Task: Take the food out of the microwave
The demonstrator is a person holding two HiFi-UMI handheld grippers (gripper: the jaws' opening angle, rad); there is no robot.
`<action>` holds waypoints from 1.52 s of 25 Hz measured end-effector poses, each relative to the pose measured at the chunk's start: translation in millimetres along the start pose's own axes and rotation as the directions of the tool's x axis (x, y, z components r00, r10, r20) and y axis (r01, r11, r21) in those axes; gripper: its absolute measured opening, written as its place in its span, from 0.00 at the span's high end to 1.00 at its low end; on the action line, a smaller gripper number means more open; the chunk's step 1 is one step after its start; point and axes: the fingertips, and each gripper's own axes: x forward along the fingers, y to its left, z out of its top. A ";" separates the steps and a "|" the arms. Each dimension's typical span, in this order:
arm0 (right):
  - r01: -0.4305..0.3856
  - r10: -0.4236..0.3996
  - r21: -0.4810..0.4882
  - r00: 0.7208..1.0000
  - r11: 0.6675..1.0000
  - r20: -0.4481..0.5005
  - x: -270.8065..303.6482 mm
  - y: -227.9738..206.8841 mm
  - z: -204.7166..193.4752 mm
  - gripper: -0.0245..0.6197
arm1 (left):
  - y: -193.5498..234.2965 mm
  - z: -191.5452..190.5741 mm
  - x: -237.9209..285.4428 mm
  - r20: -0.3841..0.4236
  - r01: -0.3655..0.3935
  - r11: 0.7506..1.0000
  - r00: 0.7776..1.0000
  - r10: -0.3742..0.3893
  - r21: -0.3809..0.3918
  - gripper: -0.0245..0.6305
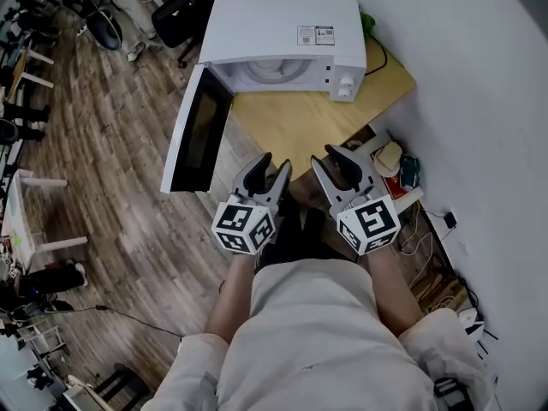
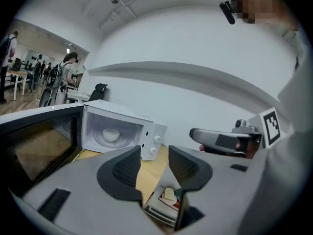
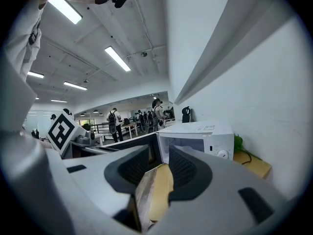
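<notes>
Both tongs are up in front of the person and nothing's in either. Left tongs [image 1: 276, 163] have jaws well apart, bare gap, only wood surface [image 1: 300, 127] showing thru it in the left gripper view. Right tongs [image 1: 330, 157] are gaping wide, also holding nothing.

Microwave [image 1: 282, 32] sits at the far end of the surface, door [image 1: 197, 131] swung fully open on its left hinge. Food [image 2: 110, 134] is inside: a pale, bowl-shaped thing on the turntable, roughly mid-cavity. It looks round, so no long axis to line up with.

The key relation, from the head view: the cavity lies at 12 o'clock from the left tongs, more like 11 from the right. Both are well apart from it, w/ open wood between. The left looks the straighter shot. In its own view the food sits up at 10 o'clock, so it'd need to swing that way.

In the way: nothing on the wood ahead. The door hangs out at 10 o'clock of the left tongs, so watch the elbow on that side. Control knobs [image 1: 345, 86] are on the front panel right of the opening, a green thing [image 1: 368, 20] behind the microwave at 1 o'clock, and a cluttered little shelf [image 1: 396, 163] at 3 o'clock, just beside the right tongs.
</notes>
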 end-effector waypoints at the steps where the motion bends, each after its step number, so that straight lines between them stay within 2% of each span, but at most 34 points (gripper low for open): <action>1: 0.004 -0.004 0.000 1.000 1.000 -0.003 2.3 -1.0 0.0 0.79 | 4.7 0.4 4.9 0.004 0.000 1.000 1.000 0.001 -0.013 0.72; 9: 0.021 -0.021 0.014 0.999 1.000 -0.036 20.1 -9.1 -7.6 0.79 | 36.9 3.0 44.7 -0.002 0.000 0.999 1.000 0.000 -0.050 0.70; 14: 0.048 -0.047 0.020 0.998 0.999 -0.045 33.1 -15.5 -4.7 0.79 | 63.3 1.4 66.1 -0.004 -0.013 0.994 1.000 0.013 -0.112 0.67; 18: 0.064 -0.063 0.013 0.996 0.998 -0.061 43.7 -20.4 -2.4 0.79 | 84.9 -2.1 85.3 -0.032 -0.034 0.995 0.999 0.031 -0.098 0.66; 22: 0.080 -0.078 0.020 0.994 0.997 -0.074 54.0 -26.5 -2.5 0.79 | 107.1 -1.5 103.1 -0.032 -0.039 0.987 0.999 0.034 -0.156 0.65; 34: 0.098 -0.093 0.051 0.990 0.994 -0.105 70.3 -36.6 -16.5 0.79 | 173.7 2.1 154.3 0.011 -0.081 0.938 0.996 0.090 -0.338 0.65; 38: 0.110 -0.102 0.060 0.988 0.992 -0.112 69.4 -41.3 -21.3 0.79 | 186.4 -1.7 171.3 0.019 -0.079 0.907 0.995 0.095 -0.414 0.65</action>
